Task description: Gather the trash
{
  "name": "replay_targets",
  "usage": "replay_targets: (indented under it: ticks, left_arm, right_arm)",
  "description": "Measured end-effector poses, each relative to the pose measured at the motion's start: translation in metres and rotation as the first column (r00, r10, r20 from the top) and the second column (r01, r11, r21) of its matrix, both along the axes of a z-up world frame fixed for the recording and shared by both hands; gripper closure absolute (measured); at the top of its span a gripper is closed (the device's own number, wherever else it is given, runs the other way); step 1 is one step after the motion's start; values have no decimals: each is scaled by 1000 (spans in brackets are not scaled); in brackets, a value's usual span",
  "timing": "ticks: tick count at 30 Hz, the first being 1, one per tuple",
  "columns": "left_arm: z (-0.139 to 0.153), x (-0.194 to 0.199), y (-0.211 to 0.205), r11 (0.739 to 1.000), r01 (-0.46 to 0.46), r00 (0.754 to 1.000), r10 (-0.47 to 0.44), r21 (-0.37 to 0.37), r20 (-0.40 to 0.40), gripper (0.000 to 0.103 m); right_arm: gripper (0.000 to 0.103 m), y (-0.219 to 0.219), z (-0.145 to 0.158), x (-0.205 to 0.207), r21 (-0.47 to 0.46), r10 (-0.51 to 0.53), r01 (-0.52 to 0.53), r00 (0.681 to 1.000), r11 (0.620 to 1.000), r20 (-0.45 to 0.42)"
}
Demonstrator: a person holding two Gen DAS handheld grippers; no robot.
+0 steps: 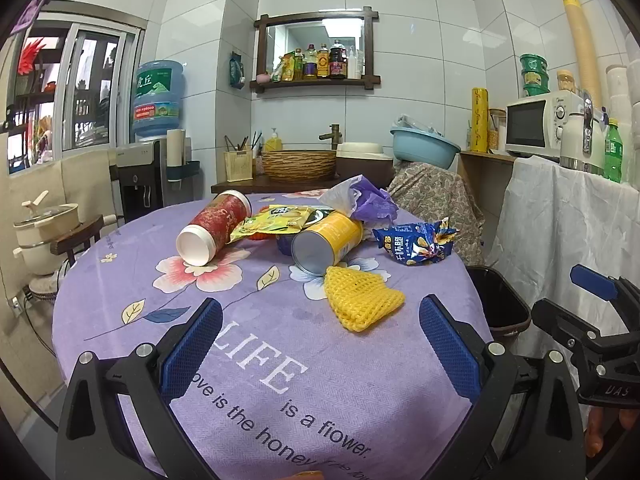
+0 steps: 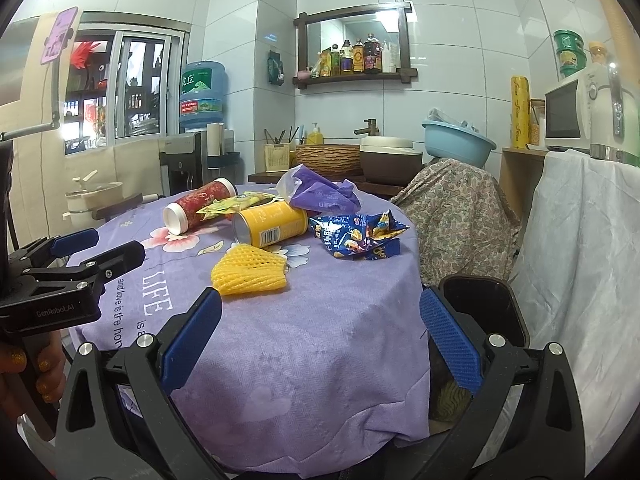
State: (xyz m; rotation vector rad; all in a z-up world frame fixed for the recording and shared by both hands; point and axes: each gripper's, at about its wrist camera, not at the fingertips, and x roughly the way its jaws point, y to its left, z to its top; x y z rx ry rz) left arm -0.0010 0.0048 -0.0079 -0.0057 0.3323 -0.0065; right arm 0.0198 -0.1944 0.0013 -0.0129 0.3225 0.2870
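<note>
Trash lies on the purple tablecloth: a yellow foam net, a yellow can on its side, a red tube with a white cap, a yellow snack packet, a blue snack bag and a purple plastic bag. A dark bin stands off the table's right edge. My left gripper is open and empty, short of the net. My right gripper is open and empty over the table's near right edge, with the bin by its right finger.
A cloth-covered chair stands behind the table on the right. A white-draped counter carries a microwave. A sink counter with a basket is at the back. A water dispenser and a pot are at left.
</note>
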Motion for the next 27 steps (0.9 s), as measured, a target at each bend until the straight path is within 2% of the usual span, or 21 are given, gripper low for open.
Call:
replay_targets:
  ticks: [16,21,27]
  left_arm:
    - [-4,4,-2,1000,8,1000,-8,3,-14,5]
    - [-9,12,-3,999,30,998,-29,18,-53,5]
    - [-20,33,1,998,66,987,-65,0,-149,5]
  right_arm:
    - [5,0,-3,3,-5,-5,5,1000,1000,-11]
    - [5,-1,-9,11,-18,-15,15,999,1000,-35]
    - [5,-10,-25,35,24,-11,14,991,1000,-135]
